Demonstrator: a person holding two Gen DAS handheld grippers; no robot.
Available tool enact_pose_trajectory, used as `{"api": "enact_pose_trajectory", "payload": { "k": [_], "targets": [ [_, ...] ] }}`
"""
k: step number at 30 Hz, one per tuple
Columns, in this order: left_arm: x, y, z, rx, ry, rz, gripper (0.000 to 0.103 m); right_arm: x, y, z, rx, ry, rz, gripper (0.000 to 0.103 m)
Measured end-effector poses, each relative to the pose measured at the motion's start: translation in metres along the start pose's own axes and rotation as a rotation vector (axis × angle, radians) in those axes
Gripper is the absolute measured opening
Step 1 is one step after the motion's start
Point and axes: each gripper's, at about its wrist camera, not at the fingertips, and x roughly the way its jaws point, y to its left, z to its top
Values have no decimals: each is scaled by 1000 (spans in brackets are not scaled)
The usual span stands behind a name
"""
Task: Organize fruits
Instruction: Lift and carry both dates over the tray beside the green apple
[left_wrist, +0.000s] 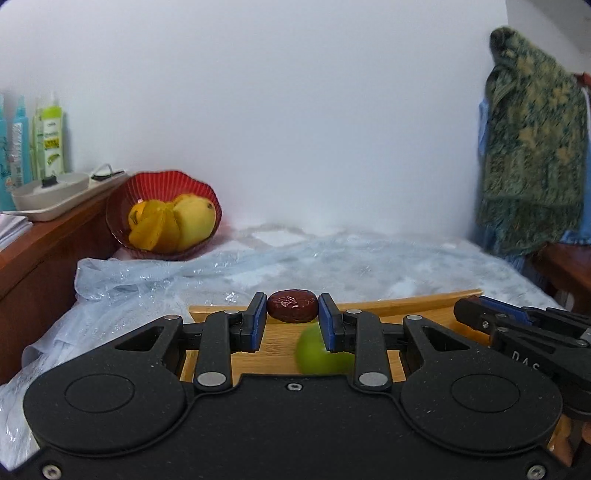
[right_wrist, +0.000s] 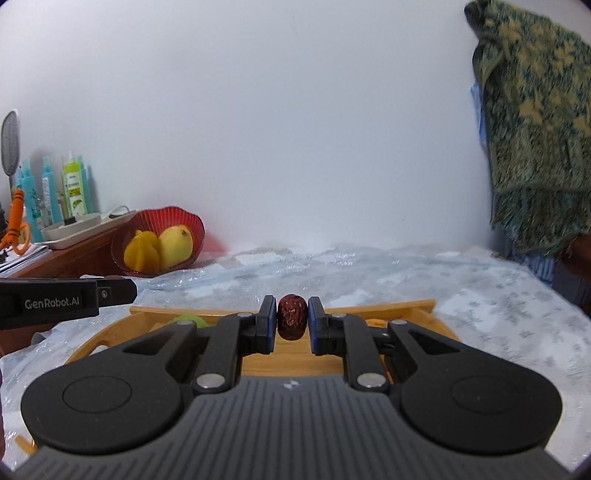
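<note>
Red date (left_wrist: 292, 305) clamped lengthwise in left tool (left_wrist: 291, 322). Second red date (right_wrist: 291, 316) clamped in right tool (right_wrist: 291, 325). Both above wooden tray (left_wrist: 406, 306); green fruit (left_wrist: 317, 350) lies on it.

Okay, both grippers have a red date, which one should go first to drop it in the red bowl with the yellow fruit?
Left, probably. The red bowl sits far left in both views, and the left gripper, shut on its date, is on that side of the right gripper.

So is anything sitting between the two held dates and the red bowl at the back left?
Nothing visible. Each gripper, left and right, grips a red date above the wooden tray; only crinkled plastic sheet lies toward the red bowl.
</note>
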Motion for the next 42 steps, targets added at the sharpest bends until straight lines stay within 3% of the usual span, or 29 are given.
{"api": "enact_pose_trajectory", "payload": {
  "k": [5,15,28,42],
  "targets": [
    [30,9,-2,-58,89,6,28,25,-1,-1,4,56,-4,22],
    [48,17,-15,-77,155,33,29,56,-5,-5,28,163,-6,22],
    [53,16,-24,-82,197,42,29,66,-10,-8,52,246,-16,22],
    [58,16,-28,-86,219,41,29,67,-13,-9,68,268,-18,22]
  ]
}}
